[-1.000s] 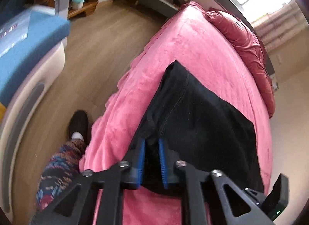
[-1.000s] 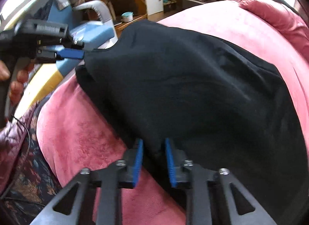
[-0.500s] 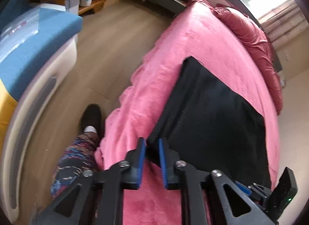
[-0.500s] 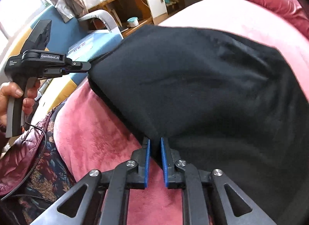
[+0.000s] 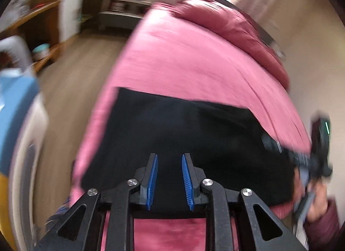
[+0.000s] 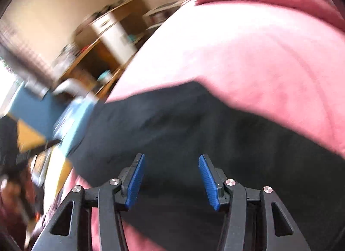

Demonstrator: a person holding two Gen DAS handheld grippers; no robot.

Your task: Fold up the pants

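Observation:
The black pants (image 5: 183, 130) lie folded flat in a rectangle near the front edge of the pink bed (image 5: 194, 61). My left gripper (image 5: 169, 158) is open and empty, just above the near edge of the pants. My right gripper (image 6: 171, 158) is wide open and empty over the pants (image 6: 215, 134). The right gripper also shows in the left wrist view (image 5: 310, 156), at the right end of the pants. Both views are motion-blurred.
A red pillow or duvet (image 5: 232, 26) lies at the bed's far end. A blue and white sofa (image 5: 15, 104) stands left of the bed across wooden floor (image 5: 71, 74). Wooden shelves and a white cabinet (image 5: 71, 3) stand at the back.
Both grippers have opened and let go of the pants, which now lie flat on the bed. Both cameras have swung, blurring the views.

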